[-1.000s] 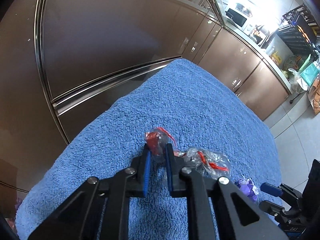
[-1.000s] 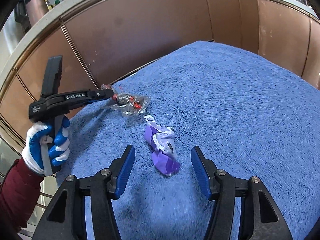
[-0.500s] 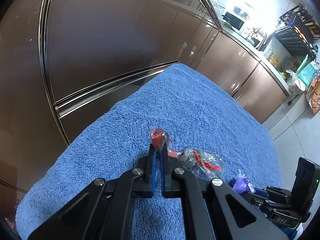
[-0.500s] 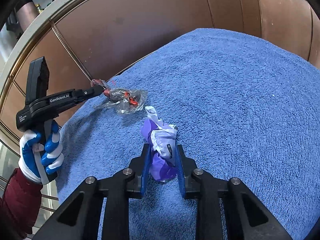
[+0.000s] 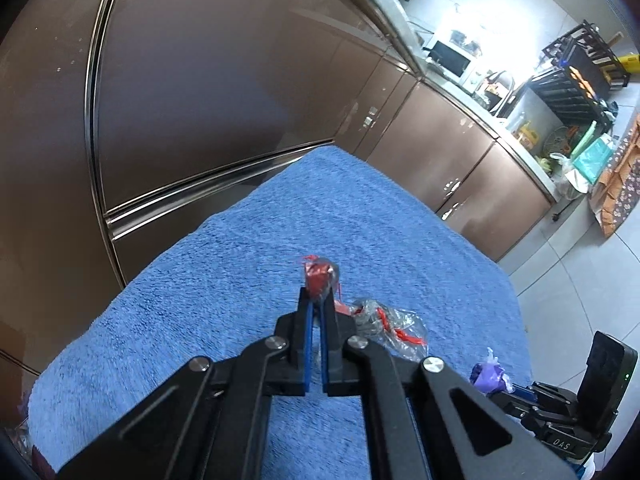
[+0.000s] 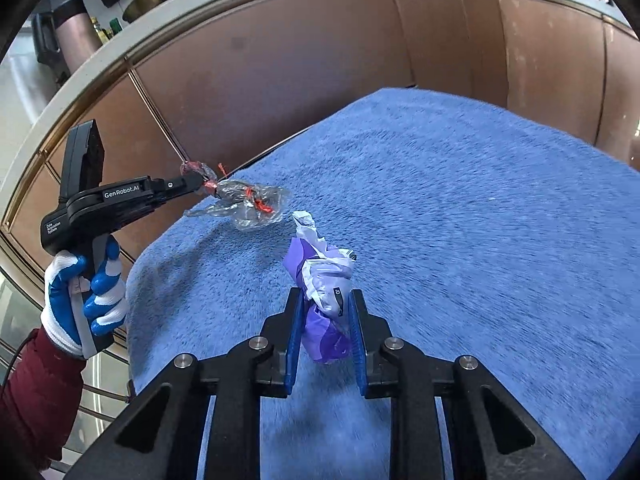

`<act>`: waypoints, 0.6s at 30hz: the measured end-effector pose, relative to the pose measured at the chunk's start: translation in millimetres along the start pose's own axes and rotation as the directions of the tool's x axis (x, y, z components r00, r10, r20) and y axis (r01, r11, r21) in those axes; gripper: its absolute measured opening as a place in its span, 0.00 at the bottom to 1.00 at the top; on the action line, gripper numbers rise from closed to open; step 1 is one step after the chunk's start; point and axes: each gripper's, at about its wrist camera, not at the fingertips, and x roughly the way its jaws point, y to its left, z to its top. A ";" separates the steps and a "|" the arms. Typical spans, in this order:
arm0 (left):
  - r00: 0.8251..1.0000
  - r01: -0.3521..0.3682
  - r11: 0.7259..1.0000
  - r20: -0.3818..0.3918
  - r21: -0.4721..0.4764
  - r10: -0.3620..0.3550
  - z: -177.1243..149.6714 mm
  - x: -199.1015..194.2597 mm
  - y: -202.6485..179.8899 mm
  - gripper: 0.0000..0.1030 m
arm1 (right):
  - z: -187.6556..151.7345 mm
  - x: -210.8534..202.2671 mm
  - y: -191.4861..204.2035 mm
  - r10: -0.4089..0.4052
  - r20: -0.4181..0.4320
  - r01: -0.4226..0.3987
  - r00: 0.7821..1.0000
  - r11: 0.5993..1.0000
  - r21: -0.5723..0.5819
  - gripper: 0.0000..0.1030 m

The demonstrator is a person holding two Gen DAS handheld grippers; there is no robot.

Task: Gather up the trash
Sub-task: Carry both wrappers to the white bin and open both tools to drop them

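Blue towel (image 6: 460,240): looped terry cloth, matt and rough. Clear wrapper (image 6: 252,204): thin crinkled plastic film, glossy, with red print; purple wrapper (image 6: 324,300): crumpled, slightly shiny plastic. Cabinet fronts (image 5: 208,92): smooth, glossy bronze-brown panels with polished metal trim

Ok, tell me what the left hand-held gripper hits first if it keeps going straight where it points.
Probably the blue towel. The left hand-held gripper, shut on the clear red-printed wrapper, points down at bare towel short of the brown cabinet fronts. Nothing else seems to lie in that line, though depth is unclear.
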 end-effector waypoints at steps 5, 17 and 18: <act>0.999 0.031 0.999 0.024 0.028 -0.032 -3.4 -20.3 -22.6 0.02 | -14.6 -32.7 -4.1 -0.026 0.036 0.025 0.999 1.000 0.006 0.21; 0.991 0.122 0.986 0.033 0.116 -0.127 -20.3 -56.6 -90.0 0.02 | -52.7 -125.6 -27.9 -0.104 0.152 0.094 0.983 0.993 0.071 0.21; 0.990 0.131 0.983 0.032 0.127 -0.136 -21.7 -59.2 -97.7 0.02 | -57.8 -135.8 -31.2 -0.114 0.167 0.102 0.979 0.991 0.082 0.21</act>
